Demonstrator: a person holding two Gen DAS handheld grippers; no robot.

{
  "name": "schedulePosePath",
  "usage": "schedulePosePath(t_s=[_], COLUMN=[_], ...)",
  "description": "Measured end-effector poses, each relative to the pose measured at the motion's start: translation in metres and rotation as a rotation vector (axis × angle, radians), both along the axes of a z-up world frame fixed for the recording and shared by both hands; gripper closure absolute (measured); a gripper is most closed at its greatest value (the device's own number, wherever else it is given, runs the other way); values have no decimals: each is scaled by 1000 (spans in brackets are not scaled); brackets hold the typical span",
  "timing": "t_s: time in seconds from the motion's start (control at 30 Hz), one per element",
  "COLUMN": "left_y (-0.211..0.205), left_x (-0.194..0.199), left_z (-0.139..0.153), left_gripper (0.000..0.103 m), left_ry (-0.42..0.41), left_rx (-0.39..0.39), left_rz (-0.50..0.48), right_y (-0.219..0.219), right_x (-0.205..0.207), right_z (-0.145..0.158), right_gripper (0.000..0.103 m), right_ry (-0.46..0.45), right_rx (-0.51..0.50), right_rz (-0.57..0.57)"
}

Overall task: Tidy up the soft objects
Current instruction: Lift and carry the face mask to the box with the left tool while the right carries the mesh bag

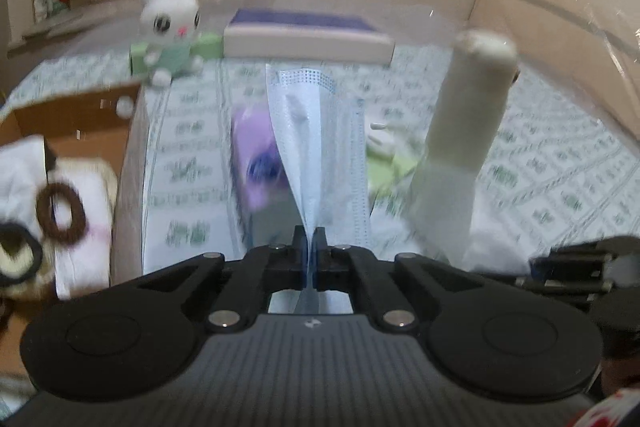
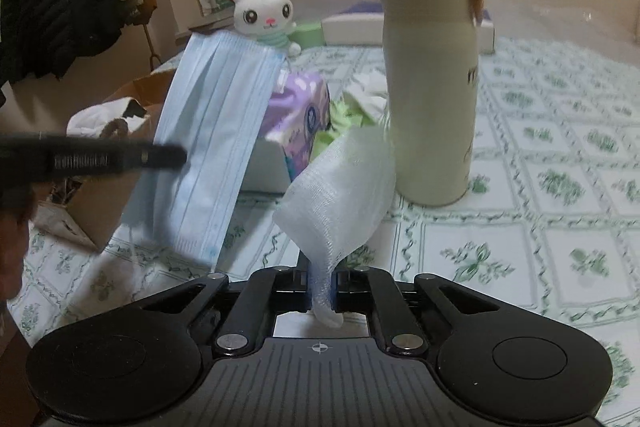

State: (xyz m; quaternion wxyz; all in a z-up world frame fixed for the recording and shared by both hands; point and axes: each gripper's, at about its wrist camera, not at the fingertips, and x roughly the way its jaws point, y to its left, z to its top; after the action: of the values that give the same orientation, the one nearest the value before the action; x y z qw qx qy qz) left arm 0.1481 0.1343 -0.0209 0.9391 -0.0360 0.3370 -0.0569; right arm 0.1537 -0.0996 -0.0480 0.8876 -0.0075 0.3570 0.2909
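the counter under its patterned cloth carries a cardboard box at the left edge, already holding soft things, likely the sorting spot. the left gripper is clamped on a blue face mask, which rises edge-on from its tips, lifted clear for carrying. the right gripper pinches a white gauze cloth, bunched just above its tips.

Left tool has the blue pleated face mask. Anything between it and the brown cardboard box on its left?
Nothing visible. The left tool pinches the blue pleated face mask, and only bare patterned tablecloth lies between it and the open brown cardboard box, which already holds white cloth.
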Motion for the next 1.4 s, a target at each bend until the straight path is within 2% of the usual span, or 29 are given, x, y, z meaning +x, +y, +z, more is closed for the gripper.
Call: schedulePosePath(t_s=[0.23,0.37,0.67,0.97,1.17,1.4], left_y=[-2,6,48,96,131,180], left_x=[-10,-28,-73,-113,-122,-108], left_z=[55,76,85,92,99,103], left_gripper=[102,102,102,102,102,102], left_ry=[-144,-184,-169,-157,-155,-147], left_rx=[-33,-41,-21,18,55,94], left_rz=[-6,16,118,207,257,308], right_y=[-2,2,27,67,115,183], right_x=[-17,-30,-62,-76,-70,-56], right_z=[32,49,75,92,103,115], right_gripper=[96,96,96,96,96,96], right_ry=[-89,-131,-200,-254,-304,-379], right_rx=[-8,-6,-3,-23,-26,-18], right_rz=[18,51,144,263,369,496])
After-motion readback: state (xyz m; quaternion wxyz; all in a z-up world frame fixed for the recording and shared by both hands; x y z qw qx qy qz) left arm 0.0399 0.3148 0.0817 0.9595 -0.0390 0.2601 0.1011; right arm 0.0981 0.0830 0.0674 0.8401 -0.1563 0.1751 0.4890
